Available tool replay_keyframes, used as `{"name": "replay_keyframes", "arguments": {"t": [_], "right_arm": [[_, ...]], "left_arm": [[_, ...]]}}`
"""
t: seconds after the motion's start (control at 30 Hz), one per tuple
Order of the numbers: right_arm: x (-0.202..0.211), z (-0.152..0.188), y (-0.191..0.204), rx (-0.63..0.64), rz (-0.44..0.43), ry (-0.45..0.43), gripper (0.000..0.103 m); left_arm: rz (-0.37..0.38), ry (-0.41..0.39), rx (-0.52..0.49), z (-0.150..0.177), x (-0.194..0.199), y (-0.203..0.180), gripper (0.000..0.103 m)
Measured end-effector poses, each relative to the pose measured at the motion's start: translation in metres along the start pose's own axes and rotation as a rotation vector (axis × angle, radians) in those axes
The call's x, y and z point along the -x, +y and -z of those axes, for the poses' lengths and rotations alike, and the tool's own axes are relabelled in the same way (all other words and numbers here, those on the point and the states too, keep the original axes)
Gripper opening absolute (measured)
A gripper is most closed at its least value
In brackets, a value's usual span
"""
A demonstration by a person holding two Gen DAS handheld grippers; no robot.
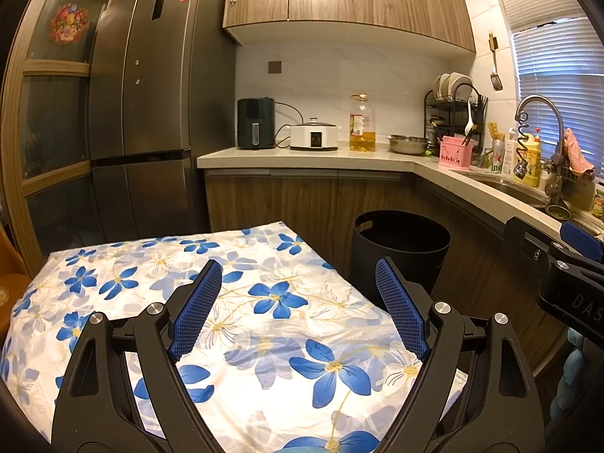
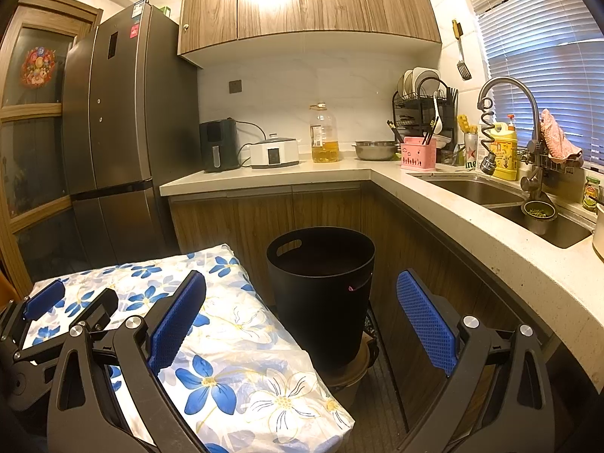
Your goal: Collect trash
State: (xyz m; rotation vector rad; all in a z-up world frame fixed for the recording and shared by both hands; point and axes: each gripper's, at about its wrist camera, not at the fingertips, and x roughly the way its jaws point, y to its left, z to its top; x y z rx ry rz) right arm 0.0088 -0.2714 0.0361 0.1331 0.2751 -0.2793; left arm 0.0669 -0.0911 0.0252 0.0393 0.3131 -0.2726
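Both grippers, left and right, gape empty over the bare floral tablecloth; collecting looks finished or unstarted, beside the black bin.

You are facing an L-shaped kitchen bench of pale stone over wood-grain cabinets, with matching wall cupboards above and a bright lamp glaring off their doors. To your left stands a tall dark steel refrigerator beside a glass-panelled wooden door; to your right, a window with closed slatted blinds glows blue behind the sink and its curved tap. The wall between them is white marbled tile.
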Motion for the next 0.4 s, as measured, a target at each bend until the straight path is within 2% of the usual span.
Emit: {"name": "replay_keyframes", "arguments": {"t": [0.23,0.4], "right_arm": [[-0.0001,-0.0007,-0.0006,-0.004,0.004,-0.002,0.097],[-0.0005,-0.0013,-0.001,-0.006,0.006,-0.001,0.097]], "left_arm": [[-0.008,-0.016,-0.005,-0.0009,0.0016,0.0033,0.097],[-0.017,-0.012,0.006,0.0011,0.0022,0.0013,0.097]]}}
